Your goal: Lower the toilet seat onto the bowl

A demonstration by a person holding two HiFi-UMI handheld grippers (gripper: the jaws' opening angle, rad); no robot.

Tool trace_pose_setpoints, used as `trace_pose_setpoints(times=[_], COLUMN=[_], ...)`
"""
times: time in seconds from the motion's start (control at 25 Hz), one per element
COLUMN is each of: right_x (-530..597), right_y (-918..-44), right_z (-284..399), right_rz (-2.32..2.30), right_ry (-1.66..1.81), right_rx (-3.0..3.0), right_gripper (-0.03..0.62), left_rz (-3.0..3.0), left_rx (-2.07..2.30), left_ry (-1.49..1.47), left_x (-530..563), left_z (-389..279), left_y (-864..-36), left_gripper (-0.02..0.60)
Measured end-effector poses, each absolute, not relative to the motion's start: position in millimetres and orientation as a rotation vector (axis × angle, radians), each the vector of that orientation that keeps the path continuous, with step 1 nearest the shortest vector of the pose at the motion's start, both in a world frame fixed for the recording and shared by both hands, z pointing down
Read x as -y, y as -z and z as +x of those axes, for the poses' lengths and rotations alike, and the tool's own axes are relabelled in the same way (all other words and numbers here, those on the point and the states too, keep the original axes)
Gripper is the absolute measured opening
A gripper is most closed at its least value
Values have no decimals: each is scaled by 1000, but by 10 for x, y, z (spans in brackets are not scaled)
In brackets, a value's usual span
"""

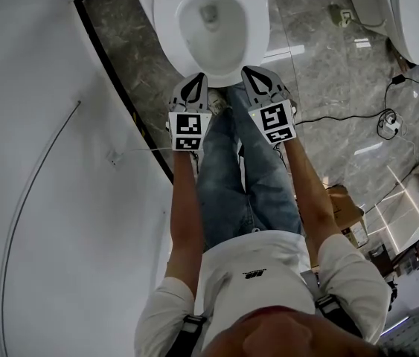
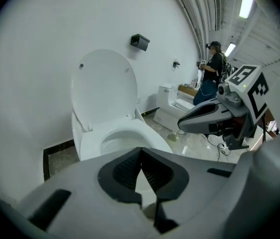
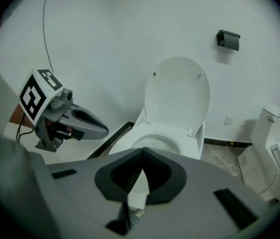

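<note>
A white toilet [image 1: 210, 22] stands ahead of me on a marble floor. A white ring lies flat around the bowl [image 2: 130, 136]. Behind it an oval white panel [image 2: 105, 86] [image 3: 177, 96] stands upright against the wall. My left gripper [image 1: 198, 78] and right gripper [image 1: 250, 71] hover side by side just short of the bowl's front rim, touching nothing. In the left gripper view my left gripper [image 2: 140, 151] has its jaws pressed together and empty. My right gripper [image 3: 142, 151] is likewise shut on nothing.
A white wall [image 1: 38, 162] runs close on the left. A second toilet [image 1: 410, 13] stands to the right. A cable with a power strip [image 1: 388, 123] lies on the floor, and a cardboard box [image 1: 343, 208] sits behind. A person [image 2: 211, 69] stands far off.
</note>
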State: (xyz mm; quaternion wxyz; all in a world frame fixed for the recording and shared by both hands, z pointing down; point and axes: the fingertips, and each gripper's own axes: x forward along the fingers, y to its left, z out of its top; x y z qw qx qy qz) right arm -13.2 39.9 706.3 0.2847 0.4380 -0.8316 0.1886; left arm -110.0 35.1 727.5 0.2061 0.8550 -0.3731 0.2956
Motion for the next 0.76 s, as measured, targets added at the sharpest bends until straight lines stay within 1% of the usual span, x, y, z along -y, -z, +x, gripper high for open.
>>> trace_pose_setpoints(times=[0.76], right_x=[-359], right_y=[-6259], right_z=[-79], right_rz=[1238], right_ry=[-411], right_rx=[2280], right_gripper=[29], left_rz=[2489], left_rx=[1119], left_ry=[-722], left_x=[-265], left_z=[-1038], left_y=[-6307], left_gripper=[26])
